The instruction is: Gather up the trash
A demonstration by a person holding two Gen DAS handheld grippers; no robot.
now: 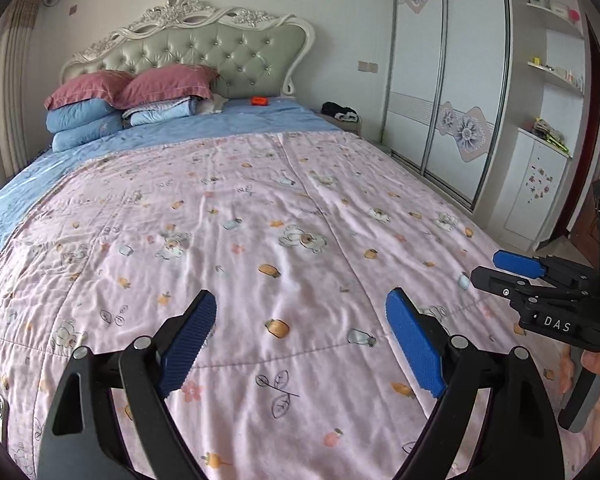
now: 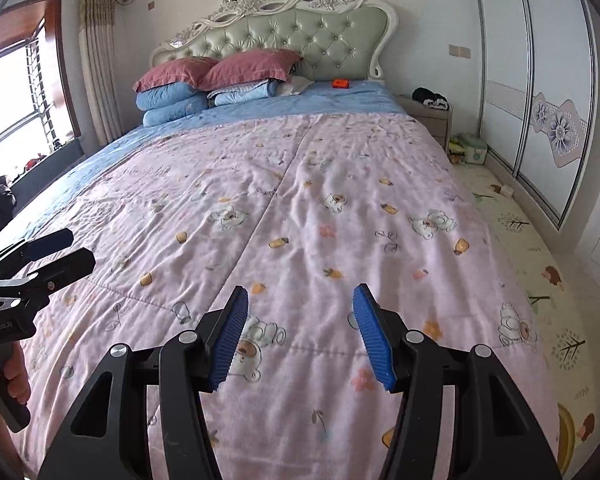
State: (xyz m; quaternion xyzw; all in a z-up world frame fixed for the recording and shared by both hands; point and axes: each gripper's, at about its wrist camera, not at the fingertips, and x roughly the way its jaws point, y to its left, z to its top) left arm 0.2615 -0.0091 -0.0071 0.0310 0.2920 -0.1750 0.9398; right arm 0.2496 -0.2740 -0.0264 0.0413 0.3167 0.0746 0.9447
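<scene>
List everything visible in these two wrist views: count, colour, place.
quilt: one, pink, printed, covers the bed
sheet: one, blue, head end
pillows: two, maroon, on folded blue bedding
headboard: one, green, tufted
orange item: one, on the sheet near the headboard
wardrobe: one, white, right wall
nightstand: one, dark clothes on top
floor mat: one, cream, right of the bed
left gripper: open, empty
right gripper: open, empty
</scene>
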